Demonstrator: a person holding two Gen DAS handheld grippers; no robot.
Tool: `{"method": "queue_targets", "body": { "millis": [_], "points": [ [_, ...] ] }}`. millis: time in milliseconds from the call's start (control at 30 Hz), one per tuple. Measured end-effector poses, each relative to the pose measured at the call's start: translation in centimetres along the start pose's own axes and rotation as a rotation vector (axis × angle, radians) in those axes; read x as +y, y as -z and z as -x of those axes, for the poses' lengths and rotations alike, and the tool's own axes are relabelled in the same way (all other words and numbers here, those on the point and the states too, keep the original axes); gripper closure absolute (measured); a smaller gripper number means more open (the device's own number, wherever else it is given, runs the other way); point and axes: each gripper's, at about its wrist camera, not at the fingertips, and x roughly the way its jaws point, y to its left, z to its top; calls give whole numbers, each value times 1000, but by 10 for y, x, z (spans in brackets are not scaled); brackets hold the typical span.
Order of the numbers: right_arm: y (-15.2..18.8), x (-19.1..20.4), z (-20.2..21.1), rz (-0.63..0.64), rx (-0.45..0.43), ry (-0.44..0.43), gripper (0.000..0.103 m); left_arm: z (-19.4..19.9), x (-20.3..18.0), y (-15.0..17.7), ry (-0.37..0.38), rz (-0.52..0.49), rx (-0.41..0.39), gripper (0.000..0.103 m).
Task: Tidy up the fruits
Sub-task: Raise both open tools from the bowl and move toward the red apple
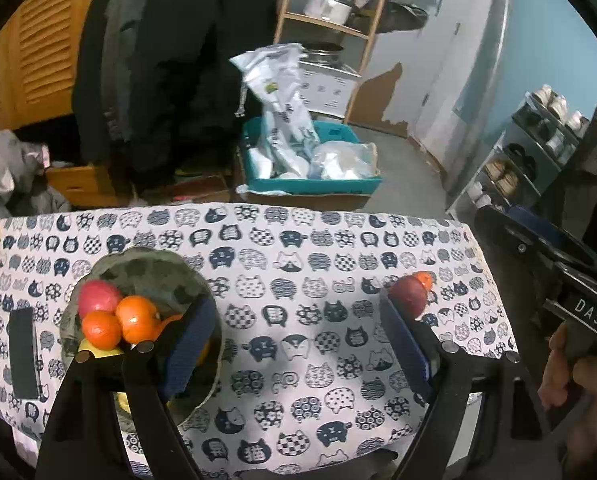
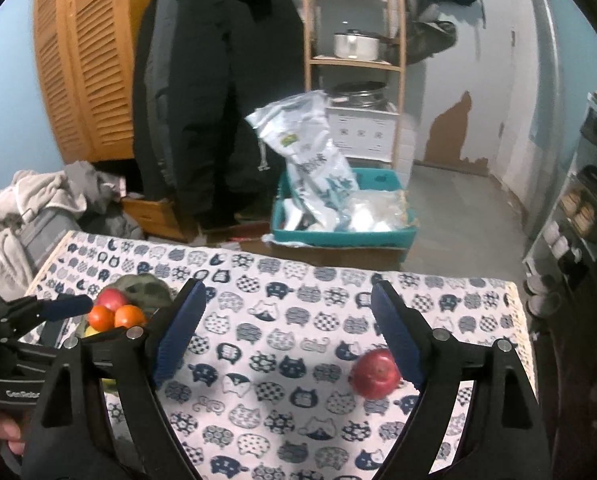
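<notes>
Holding oranges (image 1: 122, 320) and a red apple (image 1: 97, 294), the bowl (image 1: 146, 268) sits on the table (image 1: 298, 320).

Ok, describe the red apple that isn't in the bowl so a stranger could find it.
Start at the cat-print tablecloth. The bowl of fruit sits at its left; go to the opposite, right side. The apple lies there bare on the cloth, dark red, bigger than the small orange beside it.
</notes>
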Motion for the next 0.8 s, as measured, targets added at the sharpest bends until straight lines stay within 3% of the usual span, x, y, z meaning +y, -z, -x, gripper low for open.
{"method": "queue_targets", "body": {
  "millis": [800],
  "points": [
    [26, -100, 34, -139, -15, 113, 19, -18, -105, -8, 80, -155, 22, 18]
  ]
}}
